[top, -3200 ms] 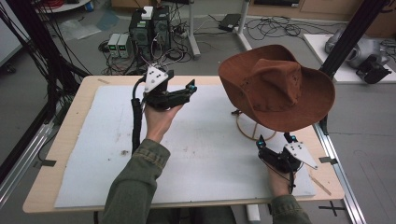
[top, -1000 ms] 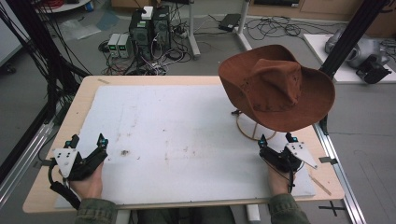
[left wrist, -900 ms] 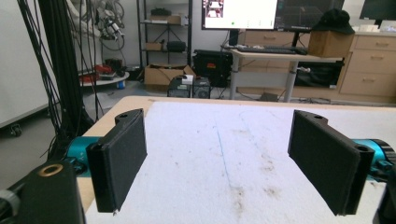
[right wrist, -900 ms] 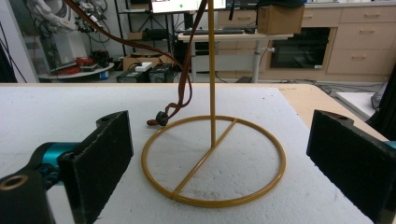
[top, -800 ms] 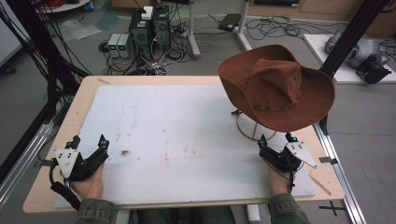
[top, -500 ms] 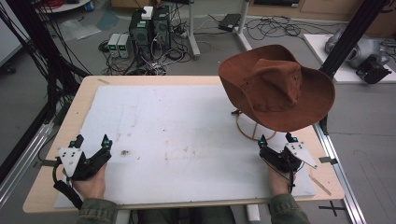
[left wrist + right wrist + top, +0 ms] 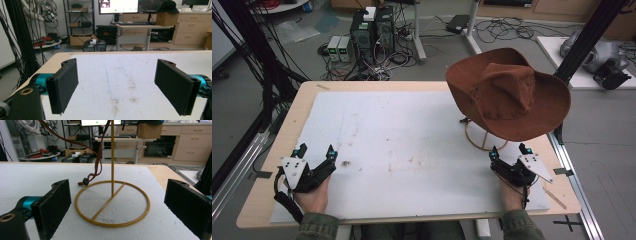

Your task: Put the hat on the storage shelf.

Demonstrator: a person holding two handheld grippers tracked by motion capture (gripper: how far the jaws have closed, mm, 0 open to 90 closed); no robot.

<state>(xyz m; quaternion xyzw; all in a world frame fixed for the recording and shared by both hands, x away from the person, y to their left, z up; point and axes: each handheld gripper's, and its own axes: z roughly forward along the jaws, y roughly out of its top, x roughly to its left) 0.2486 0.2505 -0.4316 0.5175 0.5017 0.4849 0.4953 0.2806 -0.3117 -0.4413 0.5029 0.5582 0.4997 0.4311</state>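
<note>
While both tongs rest apart and empty at the lower left [image 7: 315, 156] and lower right [image 7: 509, 153] of the desk [image 7: 412, 145], the brown hat [image 7: 508, 94] sits on its wire stand [image 7: 112, 203] at right, so work seems finished or not begun, with no next move evident.

Brown hat [image 7: 508, 93] sits atop gold wire stand [image 7: 112, 203], table's right.

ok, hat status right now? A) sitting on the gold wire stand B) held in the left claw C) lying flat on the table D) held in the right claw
A: the brown hat sits atop the gold wire stand; both claws rest open and empty on the white mat.
</note>
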